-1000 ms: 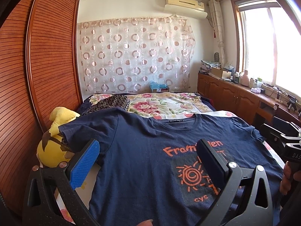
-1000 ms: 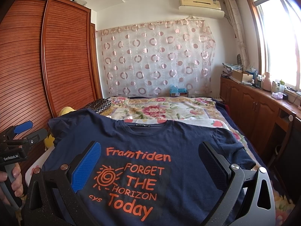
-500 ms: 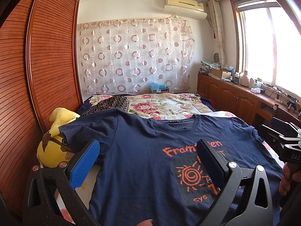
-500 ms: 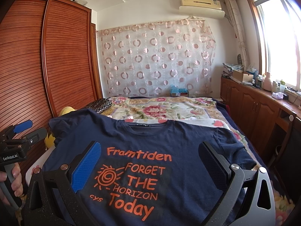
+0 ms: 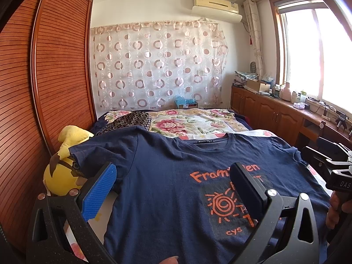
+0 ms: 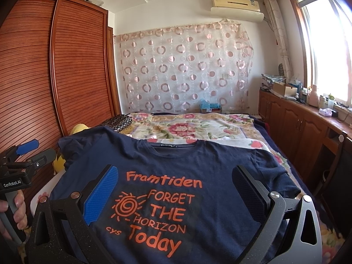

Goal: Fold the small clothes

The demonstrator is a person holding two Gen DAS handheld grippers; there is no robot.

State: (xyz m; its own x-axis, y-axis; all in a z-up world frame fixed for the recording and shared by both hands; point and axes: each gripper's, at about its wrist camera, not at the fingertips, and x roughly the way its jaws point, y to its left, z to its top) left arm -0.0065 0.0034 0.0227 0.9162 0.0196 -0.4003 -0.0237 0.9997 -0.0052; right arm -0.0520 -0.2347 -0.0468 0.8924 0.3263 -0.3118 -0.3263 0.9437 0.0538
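A navy T-shirt (image 5: 167,176) with orange lettering lies spread flat, front up, on the bed, collar toward the far end; it fills the near part of the right wrist view too (image 6: 176,165). My left gripper (image 5: 173,189) hovers open above the shirt's left half, nothing between its fingers. Over the printed chest, my right gripper (image 6: 176,189) is open and holds nothing. Each gripper shows in the other's view, held by a hand: the left gripper (image 6: 24,156) at the left edge, the right gripper (image 5: 330,162) at the right edge.
A yellow plush toy (image 5: 63,165) lies under the shirt's left sleeve beside the wooden wardrobe (image 5: 44,88). A floral bedspread (image 5: 193,123) and a dark patterned pillow (image 5: 129,121) lie beyond the collar. Low wooden cabinets (image 6: 308,127) with clutter run under the window on the right.
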